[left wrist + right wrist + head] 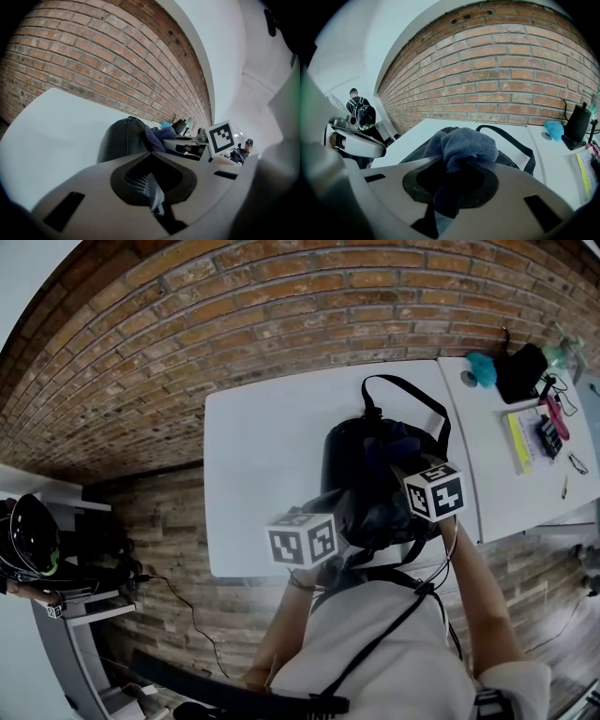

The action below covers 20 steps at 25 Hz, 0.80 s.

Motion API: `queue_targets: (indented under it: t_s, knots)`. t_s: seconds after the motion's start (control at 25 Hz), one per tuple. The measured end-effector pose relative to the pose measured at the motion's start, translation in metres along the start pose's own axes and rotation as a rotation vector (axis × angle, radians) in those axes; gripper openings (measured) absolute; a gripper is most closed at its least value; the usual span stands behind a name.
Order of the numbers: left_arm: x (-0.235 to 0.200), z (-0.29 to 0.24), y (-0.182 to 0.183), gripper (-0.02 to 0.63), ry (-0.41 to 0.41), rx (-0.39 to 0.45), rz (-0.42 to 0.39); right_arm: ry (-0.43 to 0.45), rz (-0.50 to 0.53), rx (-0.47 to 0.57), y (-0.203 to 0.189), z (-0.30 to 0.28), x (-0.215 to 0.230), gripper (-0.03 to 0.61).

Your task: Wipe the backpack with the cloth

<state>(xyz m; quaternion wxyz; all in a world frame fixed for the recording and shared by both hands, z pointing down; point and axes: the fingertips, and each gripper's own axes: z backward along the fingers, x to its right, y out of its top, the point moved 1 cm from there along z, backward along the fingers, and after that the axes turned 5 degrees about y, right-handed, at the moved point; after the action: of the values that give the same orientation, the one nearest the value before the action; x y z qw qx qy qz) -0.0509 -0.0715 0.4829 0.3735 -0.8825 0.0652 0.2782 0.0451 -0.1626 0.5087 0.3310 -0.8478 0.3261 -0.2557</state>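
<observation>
On white tabletop (262,474): black fabric backpack (361,470). The right tool (451,187) clamps bunched blue-grey cloth (464,143) atop it; left tool (152,190) is closed, pinching backpack fabric.

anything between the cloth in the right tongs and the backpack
Nothing visible: the cloth in the right tongs is right at the top of the backpack, with nothing else between them.

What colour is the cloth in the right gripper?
Dark greyish blue. The cloth shows best in the right gripper view.
</observation>
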Motion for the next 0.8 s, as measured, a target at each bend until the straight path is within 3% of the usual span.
queue_targets:
  t_s: [0.8]
  knots:
    - [0.005,-0.002,-0.003,0.004,-0.013,-0.013,-0.008,0.057,-0.029,-0.008,-0.026,0.020,-0.028,0.074]
